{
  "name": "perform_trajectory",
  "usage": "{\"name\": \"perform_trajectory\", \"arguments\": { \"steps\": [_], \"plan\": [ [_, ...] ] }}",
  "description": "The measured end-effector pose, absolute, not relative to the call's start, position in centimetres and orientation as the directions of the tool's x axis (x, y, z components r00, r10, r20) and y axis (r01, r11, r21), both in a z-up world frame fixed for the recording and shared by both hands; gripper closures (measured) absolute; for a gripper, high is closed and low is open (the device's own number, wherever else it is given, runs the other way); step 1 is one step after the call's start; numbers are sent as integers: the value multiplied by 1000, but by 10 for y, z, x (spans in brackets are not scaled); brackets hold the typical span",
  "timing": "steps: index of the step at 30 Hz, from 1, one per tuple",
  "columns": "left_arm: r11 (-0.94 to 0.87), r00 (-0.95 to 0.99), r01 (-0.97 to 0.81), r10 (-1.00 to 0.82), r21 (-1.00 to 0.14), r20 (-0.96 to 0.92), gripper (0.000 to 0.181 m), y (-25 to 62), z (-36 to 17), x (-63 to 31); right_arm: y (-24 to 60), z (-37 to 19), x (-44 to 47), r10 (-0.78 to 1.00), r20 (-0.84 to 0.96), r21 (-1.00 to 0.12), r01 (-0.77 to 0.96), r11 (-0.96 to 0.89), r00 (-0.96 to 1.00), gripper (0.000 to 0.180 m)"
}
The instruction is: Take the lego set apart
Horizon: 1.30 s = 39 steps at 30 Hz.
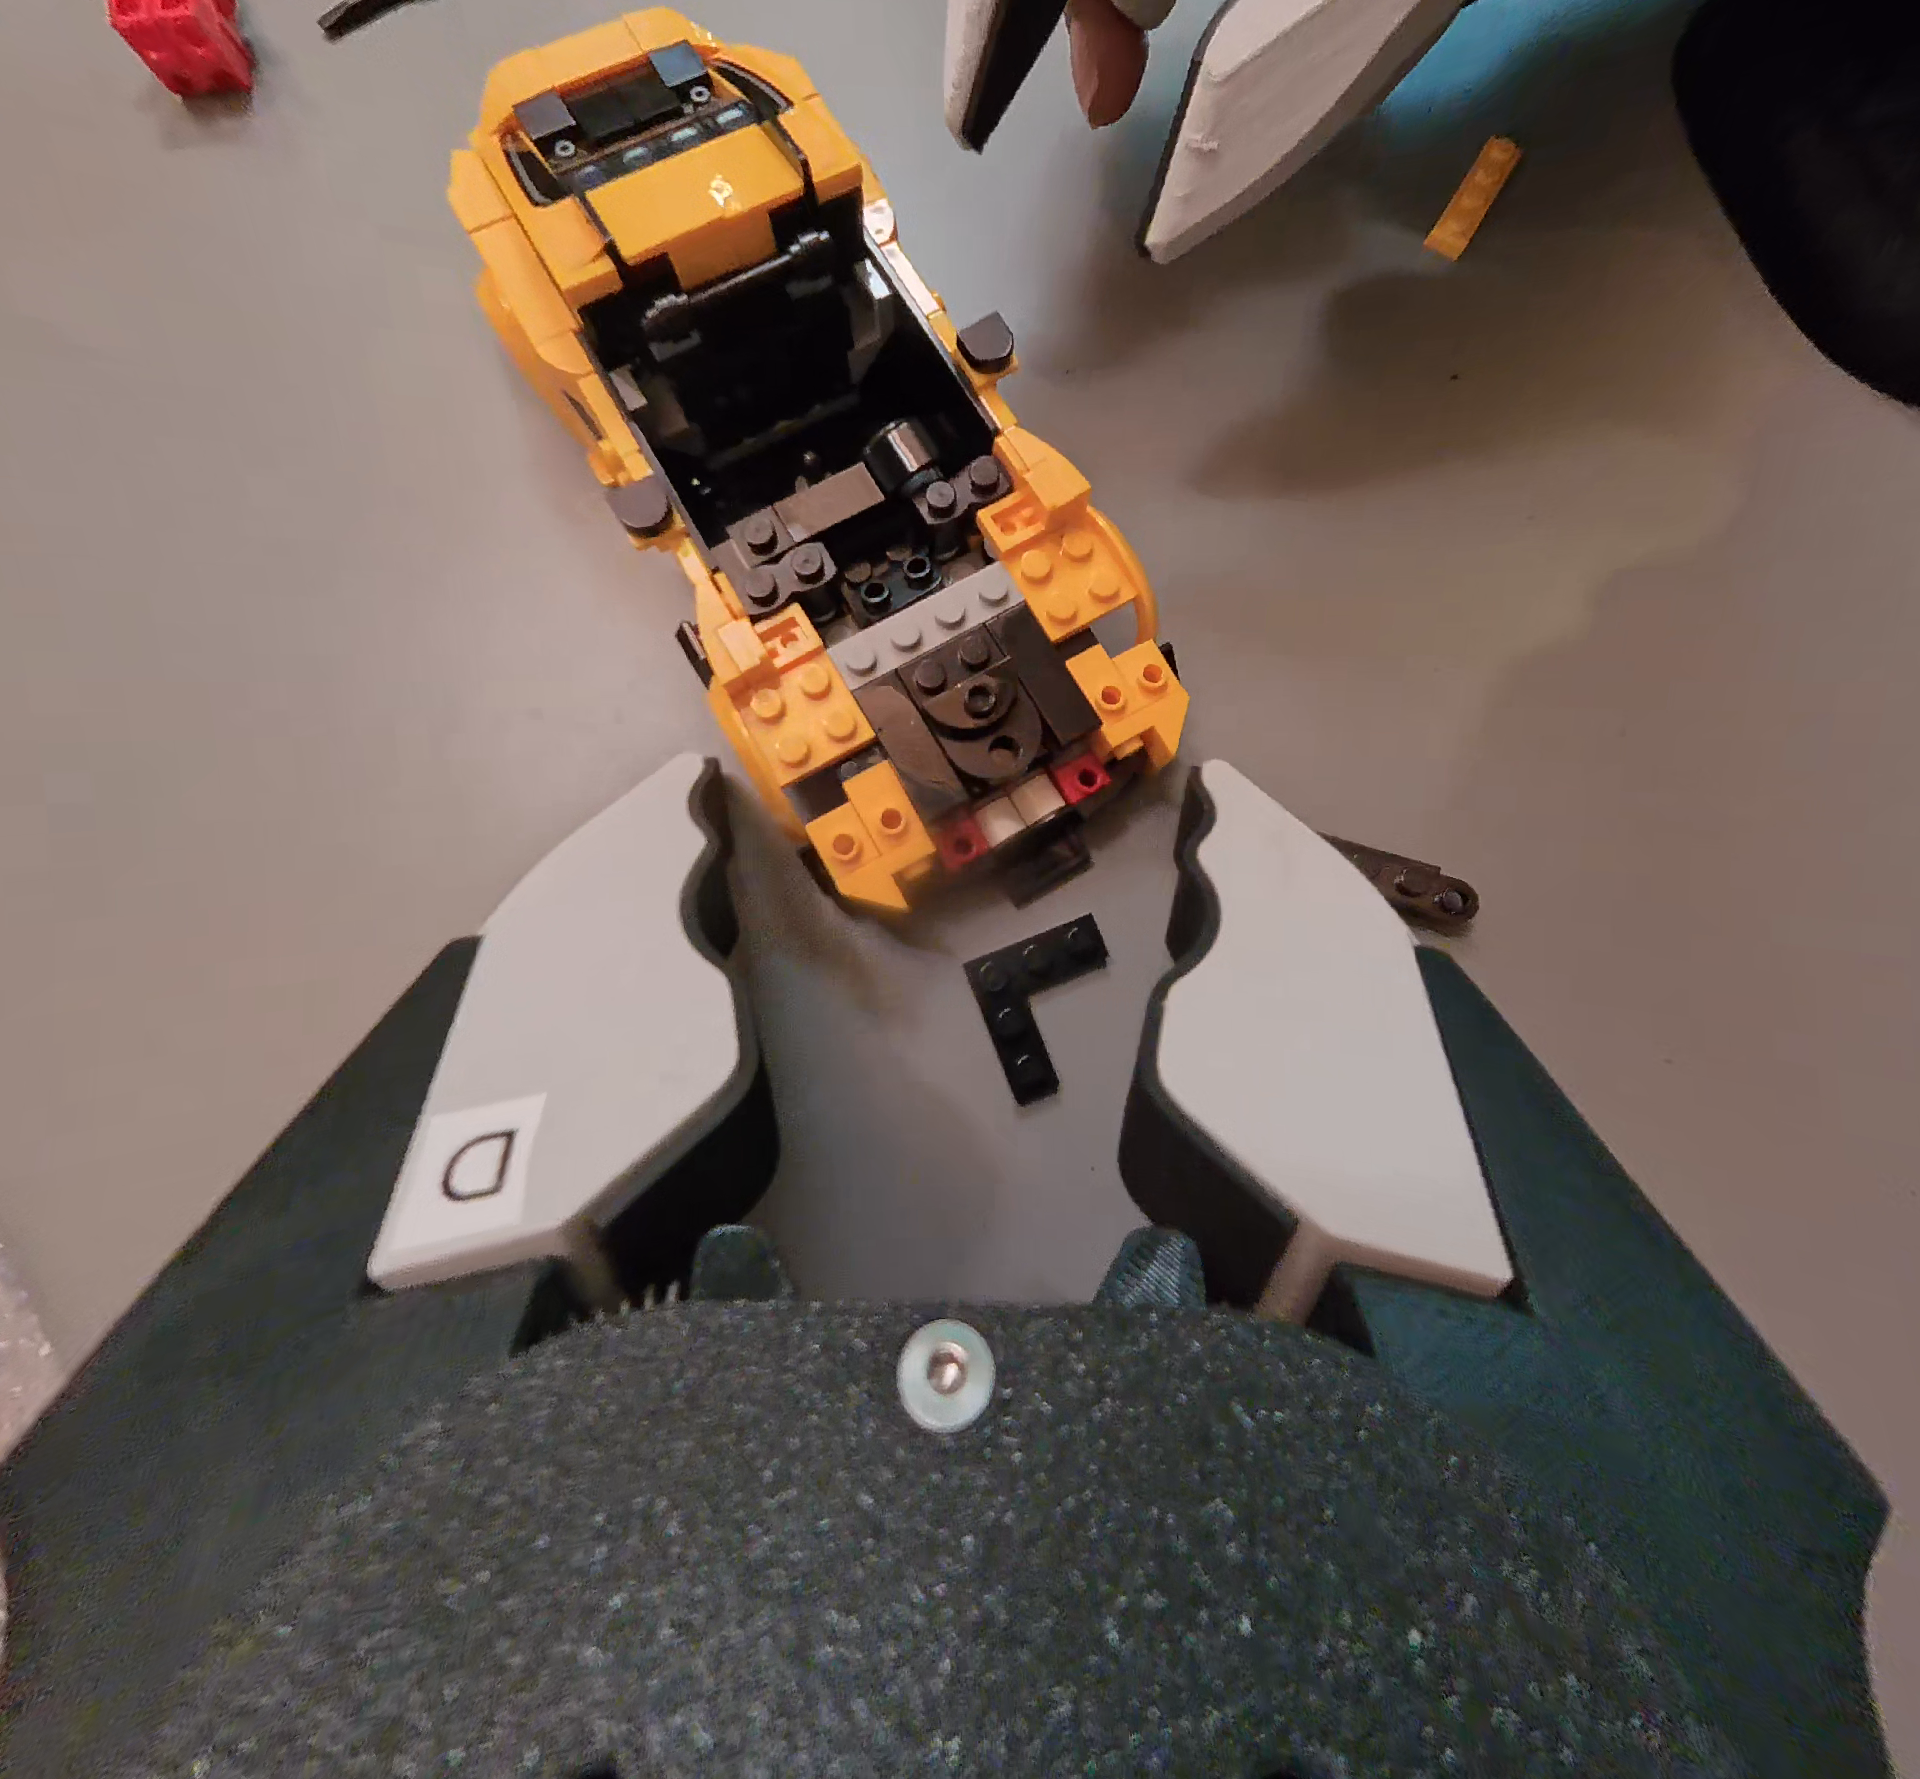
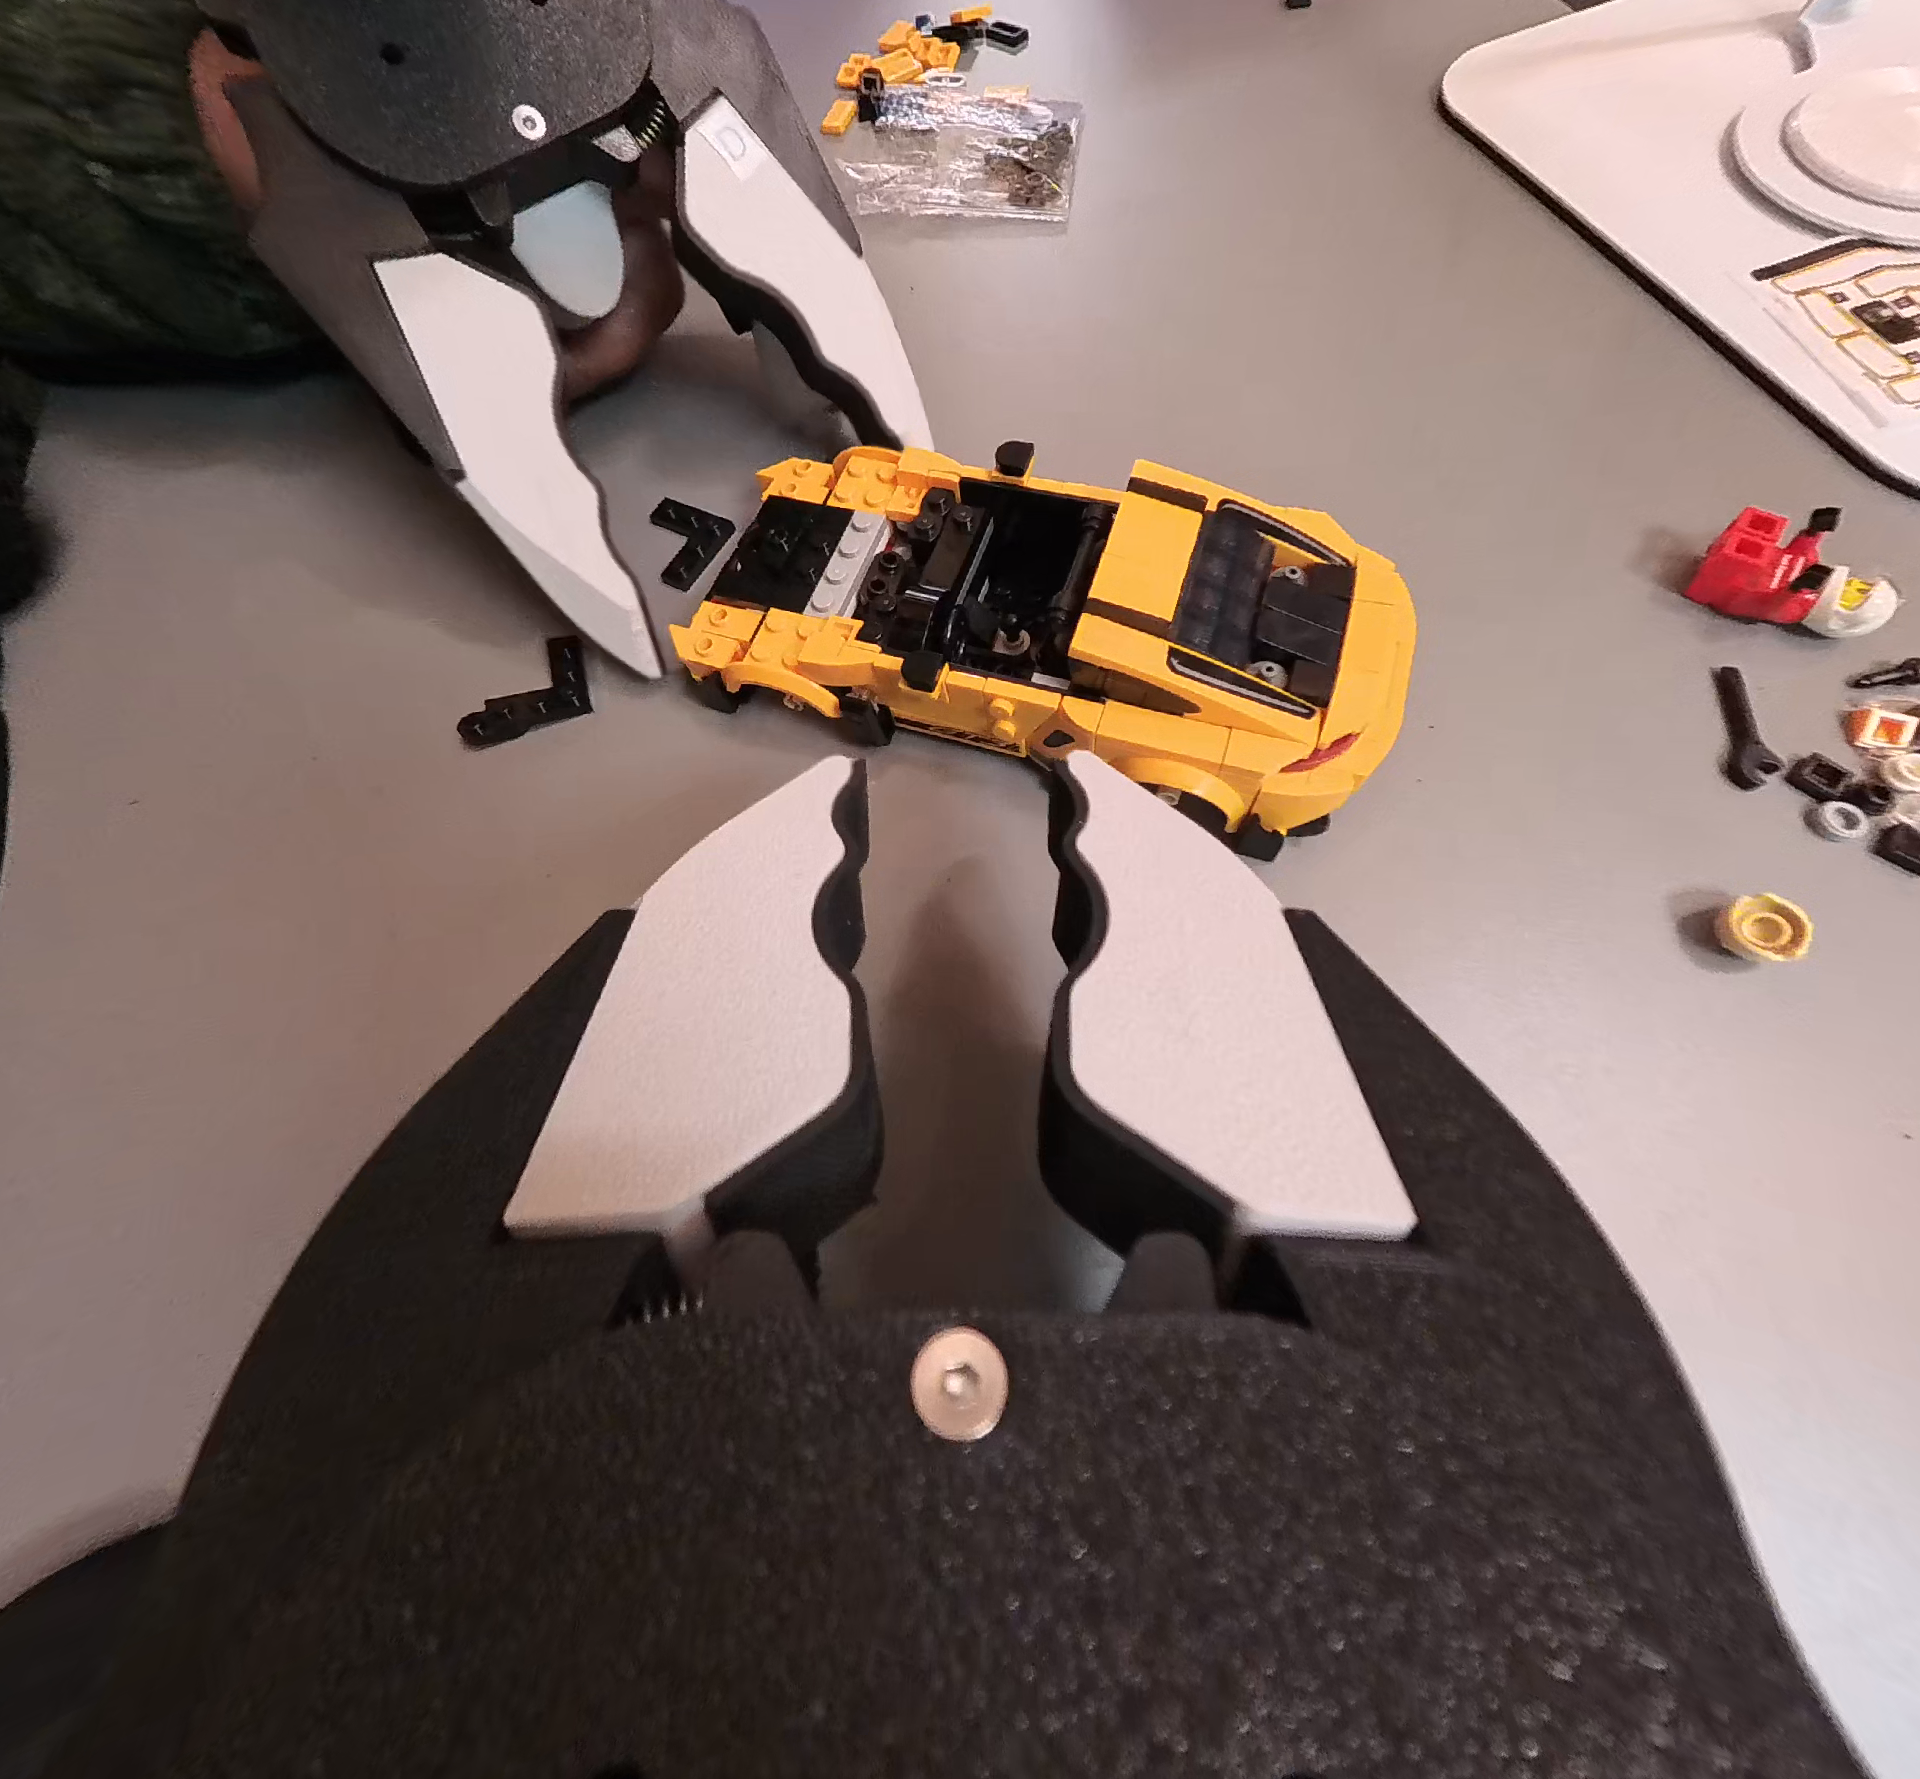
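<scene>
Left gripper (image 1: 945, 794) spread wide, empty, fingertips flanking the stripped front end of the yellow lego car (image 1: 790, 441) on the grey table (image 1: 260, 586). Right gripper (image 2: 956, 779) also spread, empty, just beside the car's flank. Black L-plate (image 1: 1029, 997) lies loose between the left fingers. Risks: car isn't pinned, so a one-sided pull likely drags the whole model or tips it; closing left now could catch the L-plate instead of the nose; small studs may slip and flick parts into the loose pile (image 2: 1860, 773).

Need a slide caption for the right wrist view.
Both open grippers, right and left, flank the partly stripped yellow brick car on the grey table.
</scene>
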<state>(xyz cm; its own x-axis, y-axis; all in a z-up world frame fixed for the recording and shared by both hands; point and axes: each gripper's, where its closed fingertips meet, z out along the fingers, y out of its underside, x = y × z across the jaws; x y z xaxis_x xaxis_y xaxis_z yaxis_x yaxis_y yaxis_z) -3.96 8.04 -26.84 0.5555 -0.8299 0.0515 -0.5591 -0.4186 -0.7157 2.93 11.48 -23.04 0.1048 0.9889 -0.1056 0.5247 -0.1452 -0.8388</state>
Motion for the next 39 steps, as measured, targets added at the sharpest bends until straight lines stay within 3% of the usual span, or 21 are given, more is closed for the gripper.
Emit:
{"name": "perform_trajectory", "arguments": {
  "steps": [5,18,29,33,36,39],
  "plan": [
    [-456,628,-534,-778,-712,26,83,83,-271,-33,117,-232,30,987,-110,-838,523,-154,115,147],
    [-460,643,-522,-766,-718,23,94,91,-269,-28,122,-234,32,987,-89,-842,520,-145,130,148],
    [-543,558,-362,-777,-758,290,94,83,-247,-31,140,-243,48,983,5,-817,568,-101,182,137],
    [-639,494,-222,-725,-737,480,94,81,-234,-28,145,-249,42,983,11,-808,581,-99,183,119],
    [-713,418,-139,-672,-688,612,94,77,-226,-26,151,-237,31,977,131,-842,539,19,170,100],
    [-756,338,-105,-638,-646,692,95,71,-219,-25,153,-227,25,908,408,-773,567,284,101,94]
  ]
}}
